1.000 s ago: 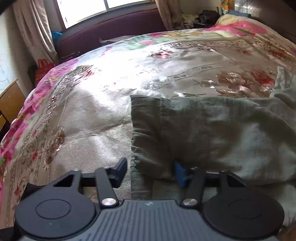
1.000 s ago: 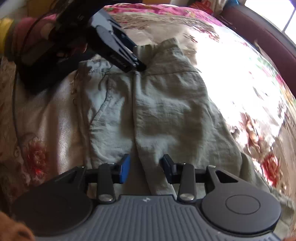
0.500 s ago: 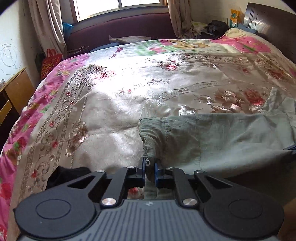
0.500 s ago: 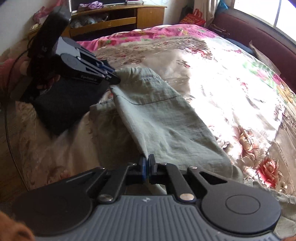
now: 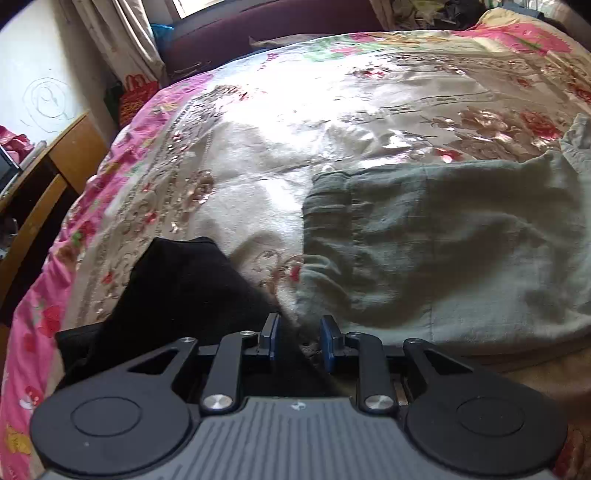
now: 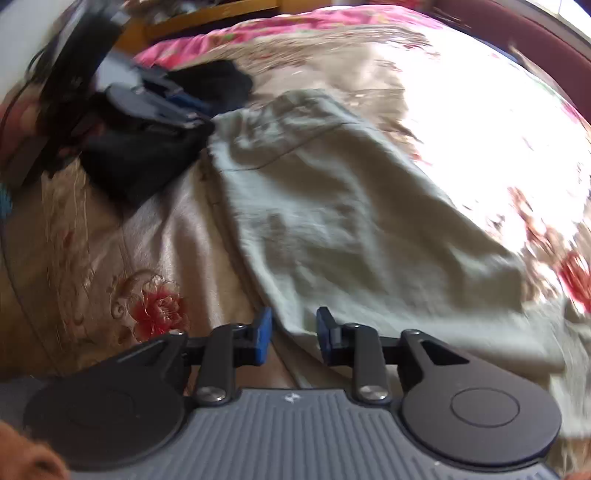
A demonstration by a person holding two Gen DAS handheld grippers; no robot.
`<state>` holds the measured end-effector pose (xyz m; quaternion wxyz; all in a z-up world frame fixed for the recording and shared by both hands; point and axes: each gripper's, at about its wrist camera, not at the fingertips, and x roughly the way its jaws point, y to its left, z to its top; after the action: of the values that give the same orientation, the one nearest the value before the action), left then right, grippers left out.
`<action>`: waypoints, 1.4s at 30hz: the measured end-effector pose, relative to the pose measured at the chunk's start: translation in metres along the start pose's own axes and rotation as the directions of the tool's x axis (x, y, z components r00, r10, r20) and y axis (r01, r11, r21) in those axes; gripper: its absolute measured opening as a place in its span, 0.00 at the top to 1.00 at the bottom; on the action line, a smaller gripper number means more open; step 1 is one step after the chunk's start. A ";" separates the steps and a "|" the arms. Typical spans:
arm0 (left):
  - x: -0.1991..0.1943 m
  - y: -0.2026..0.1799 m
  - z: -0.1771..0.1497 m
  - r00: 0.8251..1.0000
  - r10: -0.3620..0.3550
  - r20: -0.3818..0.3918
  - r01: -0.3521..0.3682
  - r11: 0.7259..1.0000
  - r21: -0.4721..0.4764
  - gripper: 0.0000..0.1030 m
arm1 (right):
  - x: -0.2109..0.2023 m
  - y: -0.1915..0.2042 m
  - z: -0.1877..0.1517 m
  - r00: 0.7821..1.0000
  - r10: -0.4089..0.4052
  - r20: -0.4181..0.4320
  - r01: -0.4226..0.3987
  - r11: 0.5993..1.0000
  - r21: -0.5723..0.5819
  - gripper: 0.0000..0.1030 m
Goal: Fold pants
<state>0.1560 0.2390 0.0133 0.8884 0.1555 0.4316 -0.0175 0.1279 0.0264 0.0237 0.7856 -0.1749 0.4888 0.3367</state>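
The grey-green pants (image 5: 443,240) lie on the flowered bedspread (image 5: 258,166), folded over lengthwise, waistband towards the left in the left wrist view. My left gripper (image 5: 297,338) hovers at the waistband's near corner. Its jaws are opening; its blue pads press on nothing. My right gripper (image 6: 293,334) hangs over the near edge of the pants (image 6: 332,203). Its jaws are also opening, with the cloth's edge lying below the gap, not pinched. In the right wrist view the left gripper (image 6: 192,118) appears blurred at the waistband end.
A black cloth (image 5: 177,295) lies on the bedspread just left of the waistband, also seen as the black cloth (image 6: 140,162) under the left gripper. A wooden desk (image 5: 44,177) stands past the bed's left edge, a dark red bench (image 5: 258,22) beyond its far end.
Both grippers closed on the pants' edge, carried it over, and have now let go. Their jaws stand apart and the pants lie folded in half.
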 end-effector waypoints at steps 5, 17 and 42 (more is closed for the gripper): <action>-0.037 -0.016 0.014 1.000 0.009 -0.004 -0.009 0.999 -0.054 0.61 | -0.043 -0.070 -0.034 0.994 -0.111 0.014 0.104 0.963 0.249 0.71; -0.057 -0.226 0.073 0.934 -0.357 -0.018 0.357 0.933 0.042 0.57 | -0.084 -0.321 -0.150 0.963 -0.256 -0.084 0.227 0.607 0.761 0.67; -0.027 -0.298 0.089 0.942 -0.335 -0.024 0.327 0.898 0.294 0.53 | -0.118 -0.386 -0.167 0.905 -0.270 0.328 -0.246 0.296 0.923 0.97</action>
<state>0.1572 -0.0734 0.0078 0.8452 0.2098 0.4321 -0.2344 0.2551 -0.3913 0.0302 0.8215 0.4000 0.4063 0.0031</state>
